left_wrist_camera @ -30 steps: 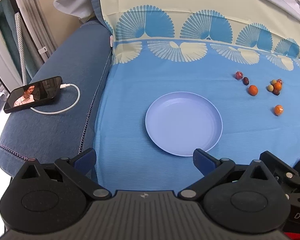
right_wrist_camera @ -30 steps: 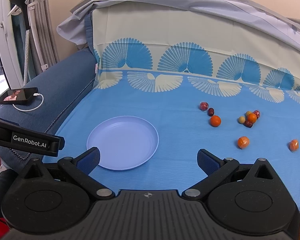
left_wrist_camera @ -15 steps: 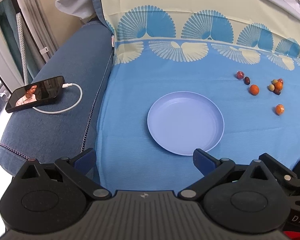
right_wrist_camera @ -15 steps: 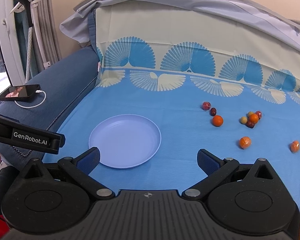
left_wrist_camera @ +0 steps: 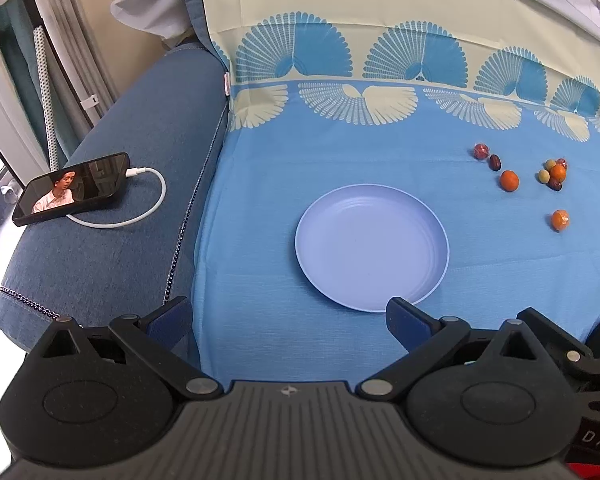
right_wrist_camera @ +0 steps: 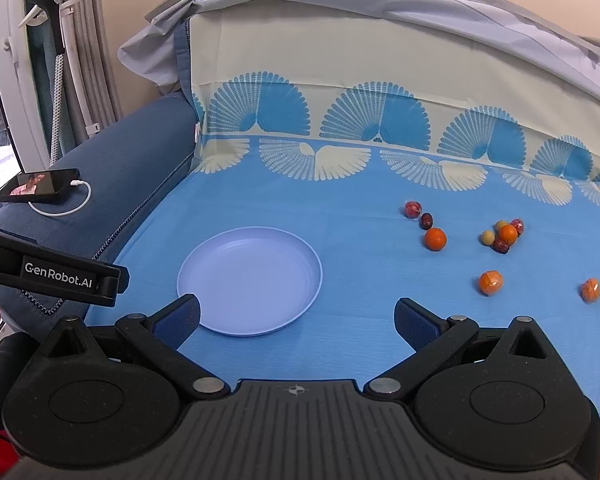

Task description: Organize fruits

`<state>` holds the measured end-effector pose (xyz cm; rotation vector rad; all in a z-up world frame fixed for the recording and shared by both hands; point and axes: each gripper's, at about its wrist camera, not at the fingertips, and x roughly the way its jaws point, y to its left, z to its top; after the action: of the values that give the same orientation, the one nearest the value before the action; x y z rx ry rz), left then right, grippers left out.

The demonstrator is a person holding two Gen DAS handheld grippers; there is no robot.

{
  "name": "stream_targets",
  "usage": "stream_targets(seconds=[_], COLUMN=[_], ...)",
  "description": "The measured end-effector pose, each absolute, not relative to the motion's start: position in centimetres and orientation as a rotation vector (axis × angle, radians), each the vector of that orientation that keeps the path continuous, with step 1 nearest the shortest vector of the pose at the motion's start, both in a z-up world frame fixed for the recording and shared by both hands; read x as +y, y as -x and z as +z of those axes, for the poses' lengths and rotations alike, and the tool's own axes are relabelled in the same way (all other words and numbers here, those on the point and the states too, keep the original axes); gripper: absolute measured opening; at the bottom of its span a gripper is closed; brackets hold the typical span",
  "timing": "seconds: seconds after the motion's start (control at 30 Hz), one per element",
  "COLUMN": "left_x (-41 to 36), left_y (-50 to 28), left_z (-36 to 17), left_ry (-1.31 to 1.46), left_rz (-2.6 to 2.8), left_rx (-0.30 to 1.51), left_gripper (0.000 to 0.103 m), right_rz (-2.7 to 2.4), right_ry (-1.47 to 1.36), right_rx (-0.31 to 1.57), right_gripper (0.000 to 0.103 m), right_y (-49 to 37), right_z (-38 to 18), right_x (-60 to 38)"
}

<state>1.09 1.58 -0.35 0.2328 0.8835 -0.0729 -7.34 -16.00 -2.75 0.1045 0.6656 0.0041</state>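
The left gripper [left_wrist_camera: 286, 316] and right gripper [right_wrist_camera: 296, 316] are both held spread wide and empty, low over the blue patterned cloth [right_wrist_camera: 360, 208]. Over the past second both views have been shifted only slightly; nothing has been picked up. The round pale lilac plastic plate [right_wrist_camera: 204, 264] lies bare just ahead. The small orange, red and dark fruits [right_wrist_camera: 435, 239] are scattered well apart to its right, so sorting seems not yet begun.

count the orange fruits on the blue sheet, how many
4. One sits alone nearest the plate, one in the small cluster behind, one closer to the right gripper, one far right. None looks hidden.
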Motion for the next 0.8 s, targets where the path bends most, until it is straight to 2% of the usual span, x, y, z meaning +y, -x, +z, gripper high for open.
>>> stream_targets(seconds=[0.8], left_x=[1.3], left_y=[-0.64], left_z=[0.17], left_ry=[-0.252], left_rz=[-0.066], left_rx=[0.862], left_gripper=[0.103], right_rz=[0.001], right_ry=[-0.115], right_rx=[0.648], right_gripper=[0.103], right_y=[7.58], right_z=[-2.72], right_x=[-16.15])
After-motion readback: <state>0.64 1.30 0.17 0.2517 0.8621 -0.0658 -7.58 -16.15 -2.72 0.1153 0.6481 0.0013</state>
